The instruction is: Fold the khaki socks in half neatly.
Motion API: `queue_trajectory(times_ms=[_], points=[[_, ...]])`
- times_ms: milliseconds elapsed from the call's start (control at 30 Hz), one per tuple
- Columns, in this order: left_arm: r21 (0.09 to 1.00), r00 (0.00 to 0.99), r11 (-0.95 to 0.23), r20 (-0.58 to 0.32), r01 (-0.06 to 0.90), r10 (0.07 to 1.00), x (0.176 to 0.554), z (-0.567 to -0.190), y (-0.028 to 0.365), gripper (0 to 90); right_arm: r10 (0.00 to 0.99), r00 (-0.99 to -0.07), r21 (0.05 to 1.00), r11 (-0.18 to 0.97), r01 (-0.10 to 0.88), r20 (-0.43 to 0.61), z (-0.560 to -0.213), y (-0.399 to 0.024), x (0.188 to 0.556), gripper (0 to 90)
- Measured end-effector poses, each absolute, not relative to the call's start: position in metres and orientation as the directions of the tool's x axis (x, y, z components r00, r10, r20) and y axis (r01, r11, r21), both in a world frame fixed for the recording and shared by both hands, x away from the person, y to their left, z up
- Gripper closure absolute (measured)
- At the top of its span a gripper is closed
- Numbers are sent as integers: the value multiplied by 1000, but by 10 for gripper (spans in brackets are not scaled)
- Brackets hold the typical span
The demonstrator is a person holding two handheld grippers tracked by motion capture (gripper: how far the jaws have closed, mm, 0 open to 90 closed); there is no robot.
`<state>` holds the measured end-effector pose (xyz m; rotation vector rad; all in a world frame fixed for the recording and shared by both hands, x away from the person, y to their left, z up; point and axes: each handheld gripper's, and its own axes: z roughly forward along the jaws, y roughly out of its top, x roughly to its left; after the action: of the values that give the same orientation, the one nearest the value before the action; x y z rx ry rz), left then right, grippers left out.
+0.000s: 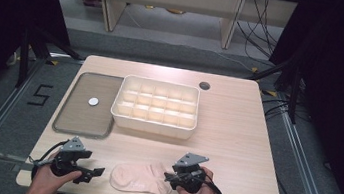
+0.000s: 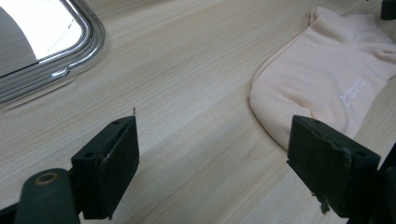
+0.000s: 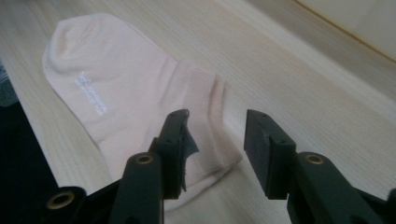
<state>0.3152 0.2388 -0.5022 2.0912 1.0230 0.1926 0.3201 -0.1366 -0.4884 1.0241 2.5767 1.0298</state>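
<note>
The right gripper's fingers (image 3: pixel 175 140) are hovering part-spread over the cuff end of the pale sock (image 1: pixel 141 177), apparently readying a pinch there. The left gripper (image 2: pixel 212 163) is waiting wide apart just beside its toe. The sock is lying flat on the tabletop (image 1: pixel 235 135), stretching lengthwise between them.

We see the table (image 1: pixel 235 135) evenly lit from above, with soft, short shadows and dark surroundings on both sides. The high view is slightly soft. In the left gripper view, the metal tray (image 2: pixel 70 56) reflects bright white glare. In both gripper views the nearest jaws look blurred.
</note>
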Motion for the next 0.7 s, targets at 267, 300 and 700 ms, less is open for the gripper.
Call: queue_trajectory(times_ms=[267,300,700], points=[[698,667,-380,-188,607,720,315,-502,239,163,658,-745,642,528,556,104,-495,-135,330,642],[699,669,-381,-188,605,719,315,-503,239,163,654,-751,648,531,546,98,-497,-134,331,644],[701,665,-370,-198,610,720,315,-503,237,163,640,-757,636,532,559,130,-503,-131,330,803]])
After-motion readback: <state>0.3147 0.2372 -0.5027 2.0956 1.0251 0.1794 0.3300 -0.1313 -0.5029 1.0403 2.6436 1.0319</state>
